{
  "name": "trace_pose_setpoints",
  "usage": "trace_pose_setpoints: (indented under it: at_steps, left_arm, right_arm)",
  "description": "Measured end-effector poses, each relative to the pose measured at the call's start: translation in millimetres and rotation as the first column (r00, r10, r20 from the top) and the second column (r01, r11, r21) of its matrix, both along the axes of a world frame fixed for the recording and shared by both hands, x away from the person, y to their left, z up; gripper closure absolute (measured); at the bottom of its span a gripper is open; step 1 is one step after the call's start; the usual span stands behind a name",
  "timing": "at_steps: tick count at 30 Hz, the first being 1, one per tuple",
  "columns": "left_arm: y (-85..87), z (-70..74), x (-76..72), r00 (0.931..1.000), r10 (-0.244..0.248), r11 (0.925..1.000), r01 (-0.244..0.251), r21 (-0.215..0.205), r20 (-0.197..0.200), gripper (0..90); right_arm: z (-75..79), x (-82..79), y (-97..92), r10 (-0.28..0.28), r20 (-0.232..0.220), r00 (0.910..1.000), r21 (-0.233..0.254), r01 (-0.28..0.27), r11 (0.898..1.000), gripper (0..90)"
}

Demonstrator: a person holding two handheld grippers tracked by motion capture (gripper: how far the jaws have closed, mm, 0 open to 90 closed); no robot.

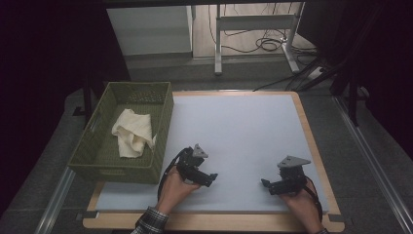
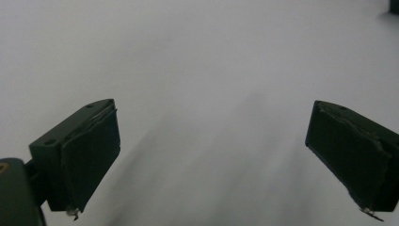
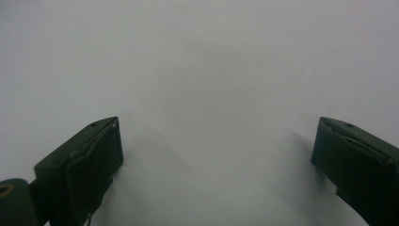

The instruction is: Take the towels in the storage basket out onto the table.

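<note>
At the near edge of the bench (image 1: 234,122) a person's two hands come in, each gripping a black tool. The left gripper (image 1: 213,179) sits near the middle-left, pointing right; the right gripper (image 1: 264,184) sits near the right edge, pointing left, and the two are well apart. Both rest low over the pale bench sheet.

The cloth (image 1: 133,132) is cream-white, soft and crumpled into a loose heap with folds and a ribbed weave — it lies inside the basket (image 1: 163,129), toward its middle. The basket is olive-green, woven and rectangular, with a handle slot in its left wall, and stands at the left side of the bench, partly overhanging its edge. Nothing else shows in it besides the cloth.

In the left gripper view the fingers (image 2: 89,155) stand wide apart with bare sheet between them — holding nothing. In the right gripper view the fingers (image 3: 87,172) are equally wide, also empty.
</note>
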State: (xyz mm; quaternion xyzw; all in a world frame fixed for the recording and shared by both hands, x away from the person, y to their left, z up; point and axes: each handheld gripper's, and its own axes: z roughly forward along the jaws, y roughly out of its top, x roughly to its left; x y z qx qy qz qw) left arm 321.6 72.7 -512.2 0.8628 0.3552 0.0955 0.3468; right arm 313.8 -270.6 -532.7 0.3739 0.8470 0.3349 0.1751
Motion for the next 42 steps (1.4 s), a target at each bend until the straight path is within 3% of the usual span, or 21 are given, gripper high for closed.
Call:
trace_pose_setpoints:
  at_steps: [5, 11, 22, 31, 36, 42]
  left_arm:
    - [0.9, 13.5, 3.3, 0.9999, -0.004, 0.9999, 0.004, -0.017, 0.011, 3.4]
    - [1.4, 32.5, 12.0, 0.9993, -0.009, 1.0000, 0.009, -0.004, 0.035, 2.9]
    - [2.2, 57.0, 25.1, 0.9989, -0.026, 0.9996, 0.025, 0.008, 0.038, 2.5]
    - [18.7, 87.6, 43.0, 0.9991, -0.008, 0.9998, 0.009, -0.020, 0.042, 2.1]
    - [30.3, 100.3, 52.4, 0.9984, 0.013, 0.9998, -0.014, 0.013, 0.055, 2.0]
    - [49.0, 112.5, 63.0, 0.9967, 0.053, 0.9983, -0.054, 0.022, 0.062, 1.9]
  right_arm:
    - [0.0, 0.0, 0.0, 0.000, 0.000, 1.0000, 0.000, 0.000, 1.000, 2.5]
    - [0.1, 0.0, 0.0, 0.000, 0.000, 1.0000, 0.000, 0.000, 1.000, 2.4]
    - [0.0, 0.0, -0.1, 0.000, 0.000, 1.0000, 0.000, 0.000, 1.000, 2.5]
    - [-0.1, 0.2, -0.2, 0.002, 0.002, 1.0000, 0.000, -0.002, 1.000, 2.5]
    - [-0.3, 0.2, -0.1, 0.001, 0.003, 1.0000, 0.002, -0.001, 1.000, 2.4]
    - [-0.3, 0.2, -0.1, 0.001, 0.003, 1.0000, 0.002, -0.001, 1.000, 2.4]
